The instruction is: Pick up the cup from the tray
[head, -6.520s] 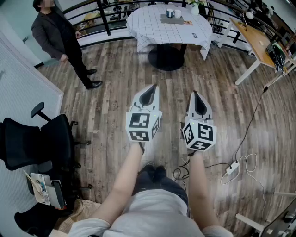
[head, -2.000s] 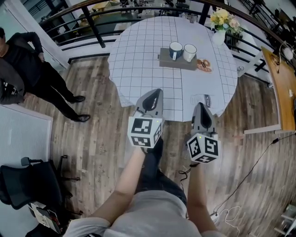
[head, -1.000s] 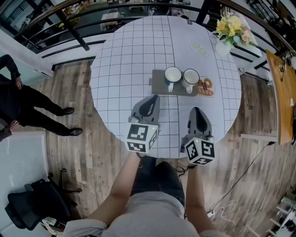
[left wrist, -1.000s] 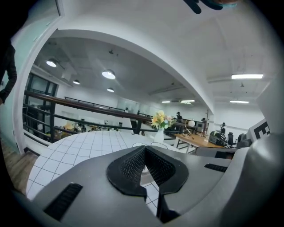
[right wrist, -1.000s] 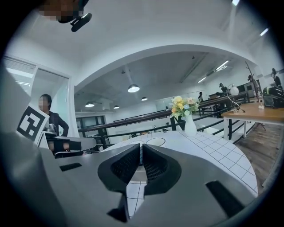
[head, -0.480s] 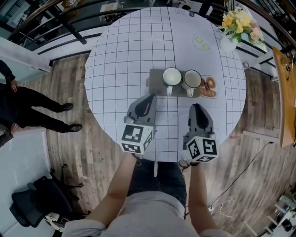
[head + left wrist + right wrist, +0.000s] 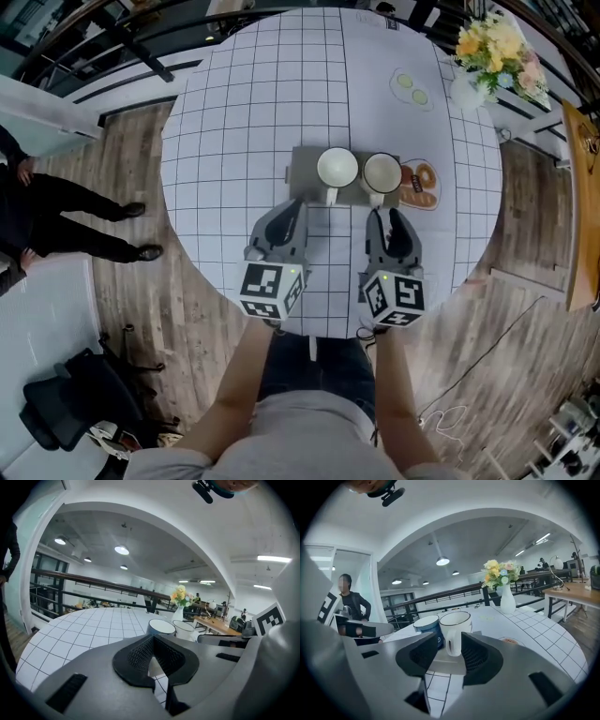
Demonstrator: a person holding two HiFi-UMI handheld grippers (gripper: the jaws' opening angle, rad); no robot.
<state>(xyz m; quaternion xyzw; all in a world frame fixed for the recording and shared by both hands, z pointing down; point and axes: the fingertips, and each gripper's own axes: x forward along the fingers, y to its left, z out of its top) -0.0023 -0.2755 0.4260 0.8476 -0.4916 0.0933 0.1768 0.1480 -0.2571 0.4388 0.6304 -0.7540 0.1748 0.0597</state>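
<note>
Head view looks steeply down on a round white gridded table (image 7: 234, 112); both gripper views skim low across it, near the white ceramic cup (image 7: 382, 172).

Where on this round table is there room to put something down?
Free: the white checked tablecloth left of the flat grey tray and beyond it. Crowded: right of the tray, by the orange snack and white flower vase.

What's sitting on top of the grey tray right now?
Two cups stand side by side on the grey tray: a blue cup on the left and a white cup on the right, handles toward you, both looking empty. The tray surface beneath them is covered.
</note>
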